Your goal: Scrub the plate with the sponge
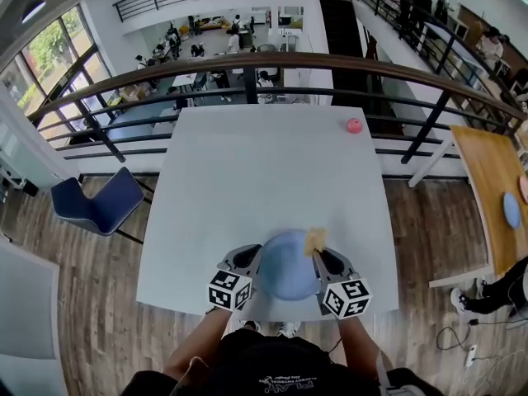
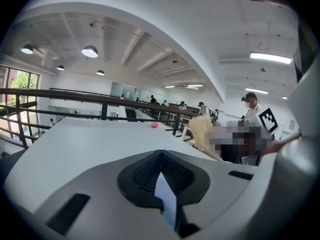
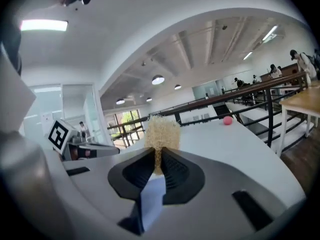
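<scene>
A pale blue plate [image 1: 287, 271] lies on the white table [image 1: 247, 180] near its front edge. My left gripper [image 1: 254, 259] sits at the plate's left rim, its jaws shut on the rim; a sliver of blue plate [image 2: 167, 199] shows between them. A tan, fibrous sponge [image 1: 314, 240] is over the plate's upper right edge, pinched in my right gripper [image 1: 318, 254]. In the right gripper view the sponge [image 3: 161, 133] sticks up out of the shut jaws, with blue plate [image 3: 152, 200] below. From the left gripper view the sponge [image 2: 202, 131] shows at the right.
A small pink ball [image 1: 354, 125] rests near the table's far right corner. A dark railing [image 1: 272, 64] runs just behind the table. A blue chair [image 1: 103, 203] stands on the left, a wooden table [image 1: 493, 180] on the right.
</scene>
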### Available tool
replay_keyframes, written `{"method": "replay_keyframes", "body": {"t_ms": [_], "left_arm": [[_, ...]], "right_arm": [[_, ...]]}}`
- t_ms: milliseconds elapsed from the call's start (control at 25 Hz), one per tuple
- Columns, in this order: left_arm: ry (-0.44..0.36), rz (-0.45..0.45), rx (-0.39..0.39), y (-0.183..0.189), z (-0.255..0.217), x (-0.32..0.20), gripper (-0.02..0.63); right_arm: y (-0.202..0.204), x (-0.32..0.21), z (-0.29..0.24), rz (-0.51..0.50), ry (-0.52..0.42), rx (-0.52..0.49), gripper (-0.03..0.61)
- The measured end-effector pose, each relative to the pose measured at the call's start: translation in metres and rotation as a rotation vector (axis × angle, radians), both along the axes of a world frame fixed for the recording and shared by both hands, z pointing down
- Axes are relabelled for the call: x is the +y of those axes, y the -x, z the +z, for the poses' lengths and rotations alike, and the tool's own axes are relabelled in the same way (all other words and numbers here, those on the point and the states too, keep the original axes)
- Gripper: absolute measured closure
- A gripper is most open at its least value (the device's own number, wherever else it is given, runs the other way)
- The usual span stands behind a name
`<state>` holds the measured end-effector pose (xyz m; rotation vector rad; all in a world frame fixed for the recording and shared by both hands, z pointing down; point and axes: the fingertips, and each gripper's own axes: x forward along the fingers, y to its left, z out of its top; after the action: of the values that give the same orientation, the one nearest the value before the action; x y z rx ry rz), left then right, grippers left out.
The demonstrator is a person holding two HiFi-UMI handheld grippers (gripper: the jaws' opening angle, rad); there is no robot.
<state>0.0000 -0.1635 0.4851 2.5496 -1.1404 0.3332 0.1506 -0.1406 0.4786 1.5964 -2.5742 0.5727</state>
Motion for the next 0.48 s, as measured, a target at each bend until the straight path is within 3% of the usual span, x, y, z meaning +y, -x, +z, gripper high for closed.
{"method": "replay_keyframes", "body": {"t_ms": [200,480], "left_arm": [[-0.094,-0.002,0.054,-0.012,-0.055,0.005,0.603],[-0.227,-0.044,0.088,-0.025,-0.117,0.013,0.603]], "right_arm": [[-0.006,-0.007,-0.073,0.014,-0.165,-0.066,0.534],[-0.016,0.011,-0.117,0.047,-0.311,0.035,0.534]]}}
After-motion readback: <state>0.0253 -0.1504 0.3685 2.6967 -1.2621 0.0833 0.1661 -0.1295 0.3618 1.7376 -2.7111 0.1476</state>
